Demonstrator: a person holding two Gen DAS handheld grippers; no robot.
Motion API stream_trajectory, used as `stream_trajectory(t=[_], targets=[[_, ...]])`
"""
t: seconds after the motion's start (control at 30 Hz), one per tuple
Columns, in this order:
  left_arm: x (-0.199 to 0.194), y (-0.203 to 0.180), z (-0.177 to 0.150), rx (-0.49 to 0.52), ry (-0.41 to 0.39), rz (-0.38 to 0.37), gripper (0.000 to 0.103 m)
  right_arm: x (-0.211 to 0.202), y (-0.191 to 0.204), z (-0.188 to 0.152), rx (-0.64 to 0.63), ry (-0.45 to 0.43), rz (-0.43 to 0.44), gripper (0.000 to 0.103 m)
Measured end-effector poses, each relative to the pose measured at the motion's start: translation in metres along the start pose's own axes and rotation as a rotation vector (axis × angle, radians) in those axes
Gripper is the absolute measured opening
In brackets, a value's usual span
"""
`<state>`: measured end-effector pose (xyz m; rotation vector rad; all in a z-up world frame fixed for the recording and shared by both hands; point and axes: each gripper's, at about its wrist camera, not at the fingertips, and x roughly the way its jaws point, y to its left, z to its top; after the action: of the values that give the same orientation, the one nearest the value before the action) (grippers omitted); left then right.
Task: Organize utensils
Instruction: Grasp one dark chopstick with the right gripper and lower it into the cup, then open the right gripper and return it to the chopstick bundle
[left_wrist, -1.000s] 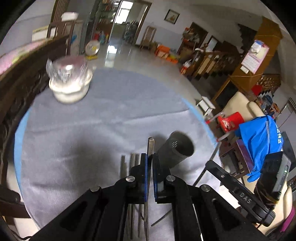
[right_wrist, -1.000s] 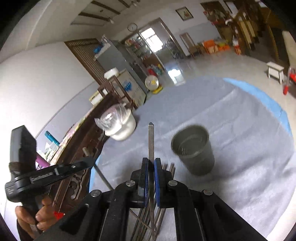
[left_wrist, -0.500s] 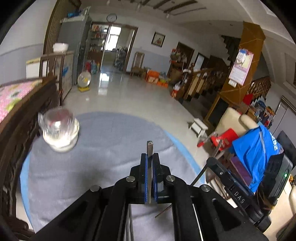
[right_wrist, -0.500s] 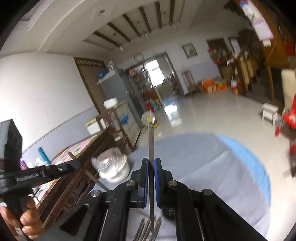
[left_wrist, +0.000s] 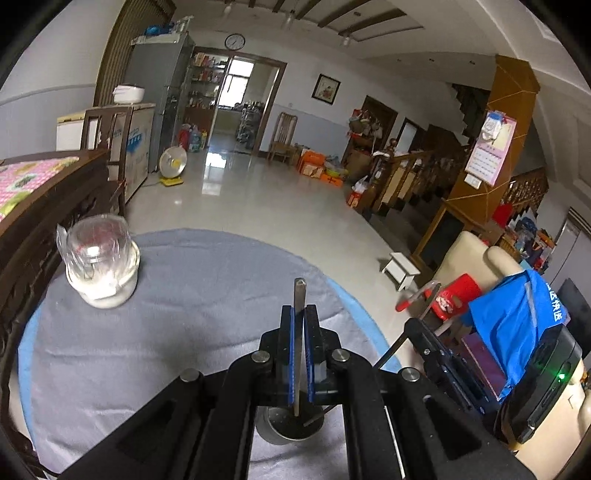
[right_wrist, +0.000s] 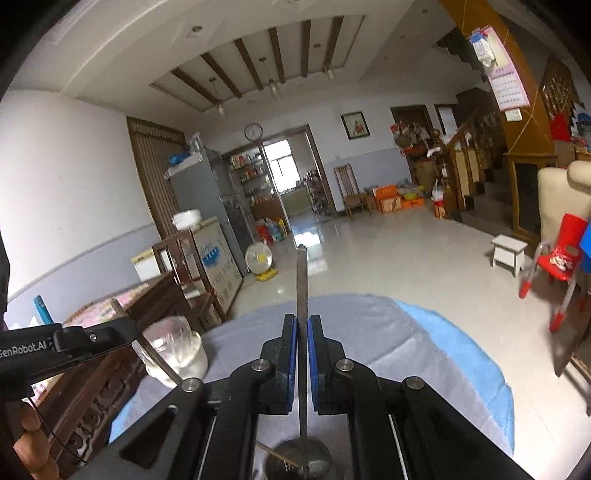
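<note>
- Round table (left_wrist: 129, 332), grey cloth over a blue cover; blue rim shows at the right edge. Large tiled room behind.
- Left gripper (left_wrist: 299, 314): blue pads closed on a thin metal utensil (left_wrist: 298, 295). Upper end stands above the fingertips; lower end runs down between the pads and ends over the holder mouth.
- Right gripper (right_wrist: 302, 325): jaws clamped on a second slim metal utensil (right_wrist: 301, 280), held near upright. Its long upper part rises well above the fingertips; its lower end reaches into the holder mouth.
- From the right wrist view the left gripper appears at the left edge, carried by a hand (right_wrist: 31, 443), its utensil tilted.
- Grey metal holder cup (left_wrist: 288, 430), on the cloth directly under both grippers, largely hidden by the gripper bodies. At least one stick lies slanted inside it; count cannot be told.
- White bowl under clear plastic wrap (left_wrist: 101, 266), at the far left edge of the table, well apart from the holder.
</note>
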<state>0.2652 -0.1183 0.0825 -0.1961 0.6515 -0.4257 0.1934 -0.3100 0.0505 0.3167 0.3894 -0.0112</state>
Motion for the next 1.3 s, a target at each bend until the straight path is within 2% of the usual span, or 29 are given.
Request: stream_trajectory(t=[0.23,0.43,0.47,0.53,0.6,0.73,0.83,0.9,0.93,0.97,1.0,1.03,1.1,1.3], targets=[[0.022,0.003,-0.026,0.000,0.090,0.025,0.005,0.011,-0.011,-0.026,0.017,0.086,0.008,0.008],[0.010,0.003,-0.043,0.024,0.126,0.018,0.008,0.009,-0.019,-0.037,0.055,0.151,0.030,0.009],[0.008,0.003,-0.045,0.031,0.130,0.017,0.011,0.008,-0.021,-0.041,0.067,0.169,0.037,0.009],[-0.004,0.005,-0.055,0.046,0.130,0.020,0.036,0.007,-0.027,-0.045,0.103,0.207,0.057,0.009],[-0.015,0.008,-0.063,0.055,0.116,0.028,0.049,0.001,-0.036,-0.053,0.147,0.228,0.080,0.010],[-0.040,0.025,-0.090,0.067,0.100,0.066,0.065,-0.023,-0.048,-0.072,0.213,0.237,0.119,0.013],[-0.054,0.039,-0.116,0.078,0.116,0.121,0.065,-0.044,-0.052,-0.088,0.216,0.228,0.130,0.016],[-0.059,0.053,-0.130,0.068,0.135,0.158,0.065,-0.059,-0.057,-0.099,0.230,0.229,0.148,0.021],[-0.060,0.058,-0.138,0.057,0.148,0.171,0.065,-0.064,-0.058,-0.103,0.234,0.231,0.150,0.032],[-0.061,0.066,-0.147,0.039,0.163,0.183,0.065,-0.071,-0.059,-0.110,0.235,0.232,0.145,0.050],[-0.061,0.073,-0.154,0.016,0.178,0.195,0.065,-0.078,-0.060,-0.116,0.234,0.227,0.142,0.063],[-0.061,0.079,-0.160,-0.002,0.192,0.202,0.065,-0.084,-0.060,-0.121,0.235,0.213,0.144,0.071],[-0.060,0.091,-0.175,-0.040,0.228,0.208,0.065,-0.094,-0.055,-0.133,0.219,0.204,0.137,0.071],[-0.063,0.101,-0.203,-0.044,0.269,0.241,0.065,-0.096,-0.049,-0.158,0.203,0.277,0.137,0.070]])
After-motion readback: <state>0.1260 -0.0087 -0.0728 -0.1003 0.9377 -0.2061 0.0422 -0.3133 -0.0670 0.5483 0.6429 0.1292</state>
